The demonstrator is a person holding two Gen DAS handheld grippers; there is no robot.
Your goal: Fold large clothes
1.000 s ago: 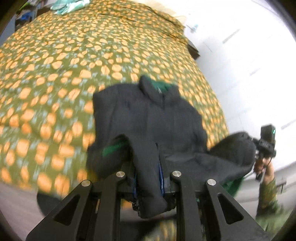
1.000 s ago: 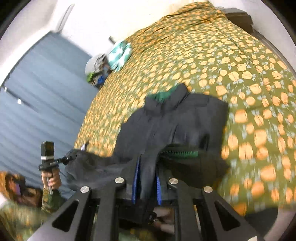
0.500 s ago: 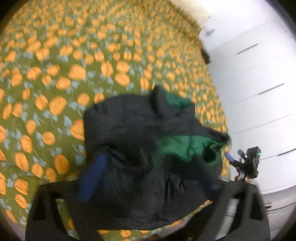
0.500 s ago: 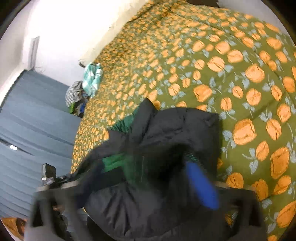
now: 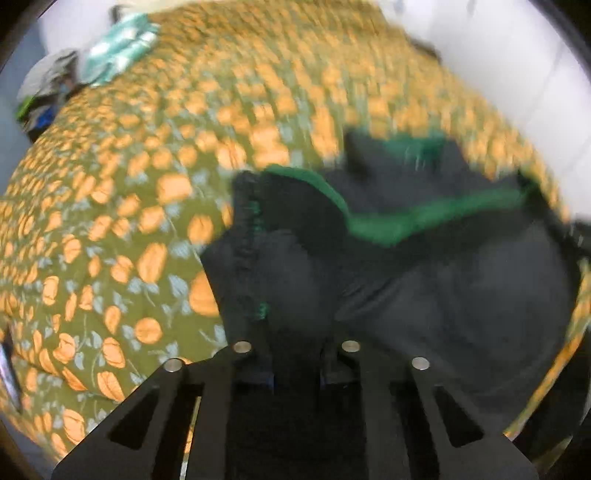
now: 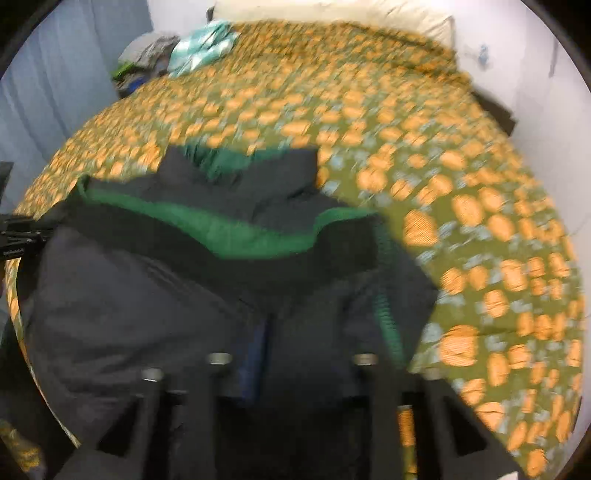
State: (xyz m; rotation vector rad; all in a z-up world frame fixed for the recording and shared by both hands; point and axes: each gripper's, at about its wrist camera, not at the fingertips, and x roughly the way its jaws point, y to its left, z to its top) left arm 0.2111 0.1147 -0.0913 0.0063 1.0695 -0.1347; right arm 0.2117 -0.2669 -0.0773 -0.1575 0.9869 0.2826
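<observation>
A dark jacket (image 5: 443, 295) with green lining (image 5: 406, 221) lies crumpled on the bed, its lower part folded up so a green band shows. In the left wrist view my left gripper (image 5: 297, 354) points down at its near edge. Its jaws are closing, with dark cloth pinched between the fingers. The right wrist view is blurred. There the jacket (image 6: 147, 295) fills the lower left. My right gripper (image 6: 291, 354) is closing too, with jacket cloth bunched between its fingers beside a blue pad (image 6: 255, 350).
The bed cover (image 5: 129, 221) is olive with orange flowers and spreads out to the right (image 6: 480, 221) of the jacket. A pile of clothes (image 6: 184, 48) sits at the far corner by a blue curtain (image 6: 55, 74). A pillow (image 6: 369, 14) lies at the head, and a dark bedside piece (image 6: 495, 110) stands at the right.
Both grippers let go of the jacket, opened wide, came down toward the bed and closed again on its cloth. The jacket dropped onto the bed, green lining now showing.
</observation>
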